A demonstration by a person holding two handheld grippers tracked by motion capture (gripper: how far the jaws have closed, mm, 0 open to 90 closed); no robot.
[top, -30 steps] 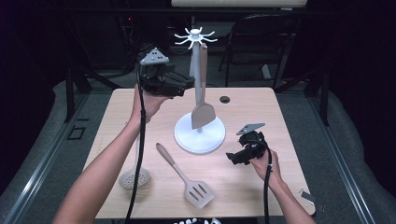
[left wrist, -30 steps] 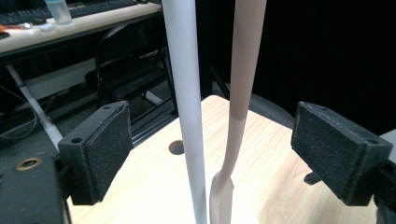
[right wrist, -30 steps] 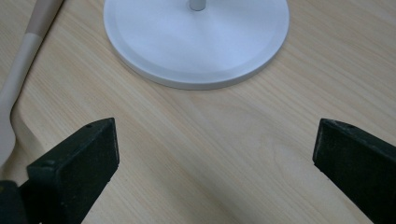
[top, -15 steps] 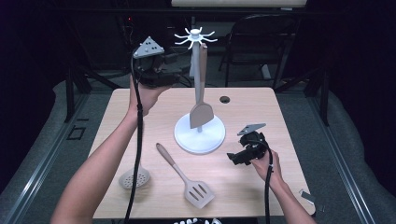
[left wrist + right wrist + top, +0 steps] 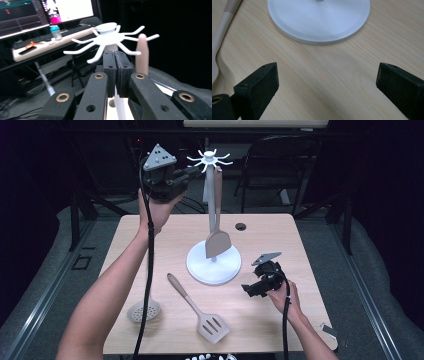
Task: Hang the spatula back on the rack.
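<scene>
While the right gripper (image 5: 248, 289) rested on the table (image 5: 300, 265) at about four o'clock of the stand (image 5: 214, 262), jaws spread wide over bare wood, the slotted turner (image 5: 199, 308) and the skimmer (image 5: 144, 310) lay unhung at the near edge. Farther off, the solid spatula (image 5: 218, 237) hung from a hook of the stand. At ten o'clock the left gripper (image 5: 186, 174) had just clenched shut on nothing and lifted from the hooks, so that hanging step looked finished.
</scene>
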